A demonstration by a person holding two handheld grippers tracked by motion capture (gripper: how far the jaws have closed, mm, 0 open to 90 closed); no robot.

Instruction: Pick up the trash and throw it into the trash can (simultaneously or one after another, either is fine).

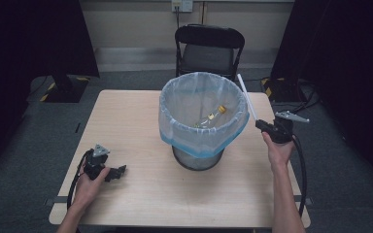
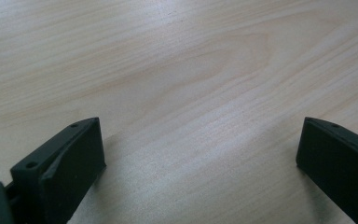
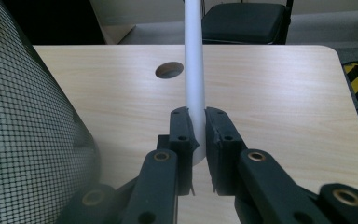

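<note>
A mesh waste bin [image 1: 198, 158] lined with a pale blue plastic bag [image 1: 201, 124] stands mid-table; a clear bottle with a yellow cap [image 1: 214, 114] lies inside it. My right gripper [image 1: 261, 125] is just right of the bin, shut on a white tube [image 1: 247, 99] that slants up and back past the bin's rim. In the right gripper view the white tube [image 3: 194, 60] rises from between the two pads [image 3: 182, 128], with the bin's mesh wall [image 3: 23, 130] at the left. My left gripper [image 1: 121, 171] rests low on the table at front left, jaws wide apart over bare wood [image 2: 200, 154].
A black folding chair [image 1: 209, 48] stands behind the table [image 1: 126, 121]. A round cable hole [image 3: 169, 70] is in the tabletop beyond the tube. Dark curtains hang at both sides, and cables lie on the floor at the right.
</note>
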